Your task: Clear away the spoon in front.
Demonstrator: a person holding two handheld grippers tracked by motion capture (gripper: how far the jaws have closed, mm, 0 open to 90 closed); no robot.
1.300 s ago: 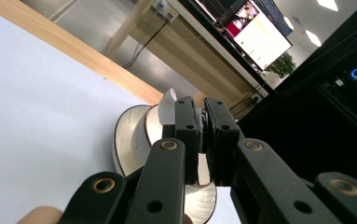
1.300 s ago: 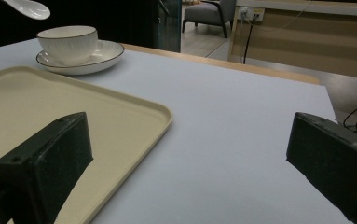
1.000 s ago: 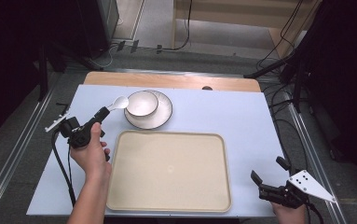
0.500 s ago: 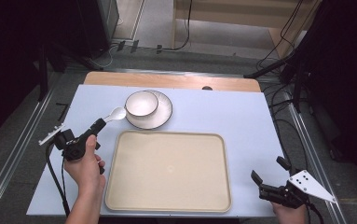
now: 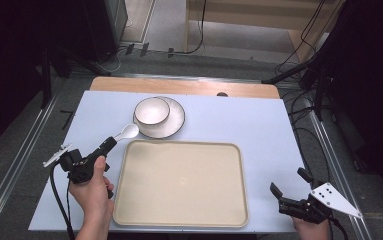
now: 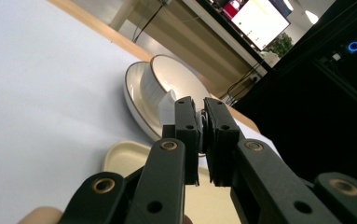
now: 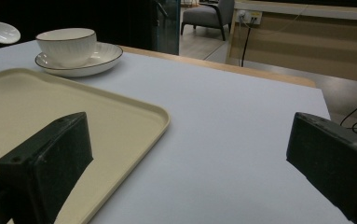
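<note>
Since a second ago the left tongs (image 5: 110, 143) have drawn back from the bowl toward the near-left of the desk (image 5: 239, 120), carrying the white spoon (image 5: 127, 132) with them; the right tongs (image 5: 294, 191) have not shifted.

Clamped tight on the spoon's handle, the left tongs hold it out level, its scoop hanging just off the rim of the saucer (image 5: 173, 125) and above the far-left corner of the tray (image 5: 181, 182) — a carry between the two, by the look of it, with the tray the likelier landing place since it lies bare. Bowl (image 5: 151, 110) sits on saucer near the desk's far edge, left of centre.

Right tongs rest at the near-right corner of the desk, spread wide and holding nothing — seemingly parked out of the way, pointing across the tray's right edge.

No brand, label or legible writing shows on the crockery, tray or desk; a lit screen beyond the desk in the left gripper view is too small to read.
</note>
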